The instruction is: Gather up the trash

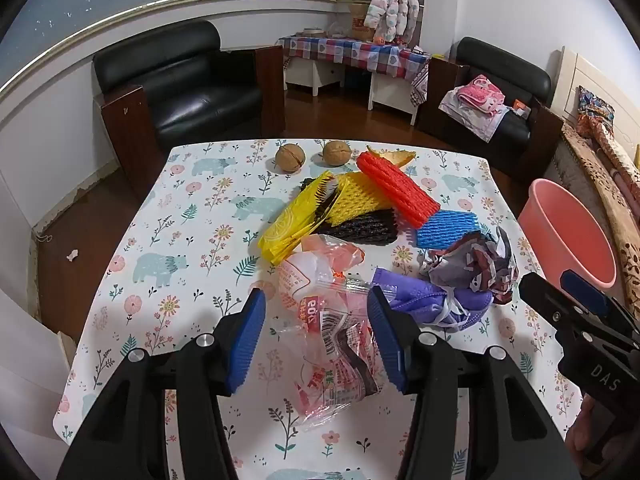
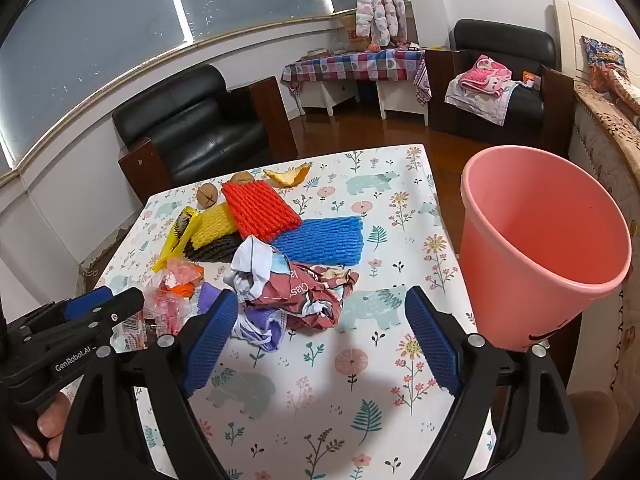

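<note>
Item: table [image 2: 400,432] under a floral-and-bear cloth, bearing a loose heap of trash; nothing seen yet in the pink bucket [image 2: 536,248], which stood off the table's right edge.

Contents of heap: clear printed plastic wrapper [image 1: 332,356]; purple mask [image 1: 424,300]; crumpled paper wad [image 2: 304,292]; red [image 2: 260,210], yellow [image 2: 212,224], blue [image 2: 324,240] and black [image 1: 360,228] foam nets; yellow bag [image 1: 292,224]; two walnuts [image 1: 290,158]; orange peel [image 2: 290,176].

Left gripper [image 1: 316,336]: fingers spread wide, tilted down, the wrapper lying between the pads, not pinched.

Right gripper [image 2: 320,344]: fingers fully apart, holding nothing, poised over bare cloth just short of the paper wad and mask.

Hazards, as judged: the slick, limp wrapper might slide out of a closing grip, or the pads might snag the cloth beneath; the mask's loops, lying against the wad, could drag it along; walnuts near the far edge could roll off if nudged; light pieces might miss the bucket's rim
</note>
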### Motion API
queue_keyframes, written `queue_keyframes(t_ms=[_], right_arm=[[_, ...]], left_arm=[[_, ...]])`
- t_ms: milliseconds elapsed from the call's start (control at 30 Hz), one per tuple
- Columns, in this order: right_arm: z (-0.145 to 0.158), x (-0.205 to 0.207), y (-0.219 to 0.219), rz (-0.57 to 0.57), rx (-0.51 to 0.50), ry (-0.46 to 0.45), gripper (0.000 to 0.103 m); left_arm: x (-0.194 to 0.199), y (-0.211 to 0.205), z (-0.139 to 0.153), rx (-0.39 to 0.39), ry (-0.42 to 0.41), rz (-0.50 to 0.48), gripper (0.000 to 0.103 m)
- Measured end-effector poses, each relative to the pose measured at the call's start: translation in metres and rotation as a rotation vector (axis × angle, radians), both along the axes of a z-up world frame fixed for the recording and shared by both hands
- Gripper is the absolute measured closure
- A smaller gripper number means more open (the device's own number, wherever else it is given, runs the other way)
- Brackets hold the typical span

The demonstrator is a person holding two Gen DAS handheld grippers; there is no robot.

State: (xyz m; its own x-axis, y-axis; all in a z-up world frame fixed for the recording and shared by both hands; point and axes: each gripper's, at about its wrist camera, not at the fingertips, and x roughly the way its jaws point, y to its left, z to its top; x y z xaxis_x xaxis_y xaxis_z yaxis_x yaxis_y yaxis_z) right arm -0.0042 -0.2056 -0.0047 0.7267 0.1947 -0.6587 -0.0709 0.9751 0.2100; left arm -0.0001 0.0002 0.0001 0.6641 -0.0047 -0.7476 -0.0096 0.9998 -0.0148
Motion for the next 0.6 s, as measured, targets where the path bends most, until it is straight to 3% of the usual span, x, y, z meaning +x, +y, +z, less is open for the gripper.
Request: queue_keyframes(t_ms=[600], right_arm=[[0.0015, -0.0011, -0.001, -0.003, 0.004, -0.005, 0.017]], left_arm=[[0.0004, 0.0002, -0.0003, -0.004, 0.005, 0.0, 0.051]])
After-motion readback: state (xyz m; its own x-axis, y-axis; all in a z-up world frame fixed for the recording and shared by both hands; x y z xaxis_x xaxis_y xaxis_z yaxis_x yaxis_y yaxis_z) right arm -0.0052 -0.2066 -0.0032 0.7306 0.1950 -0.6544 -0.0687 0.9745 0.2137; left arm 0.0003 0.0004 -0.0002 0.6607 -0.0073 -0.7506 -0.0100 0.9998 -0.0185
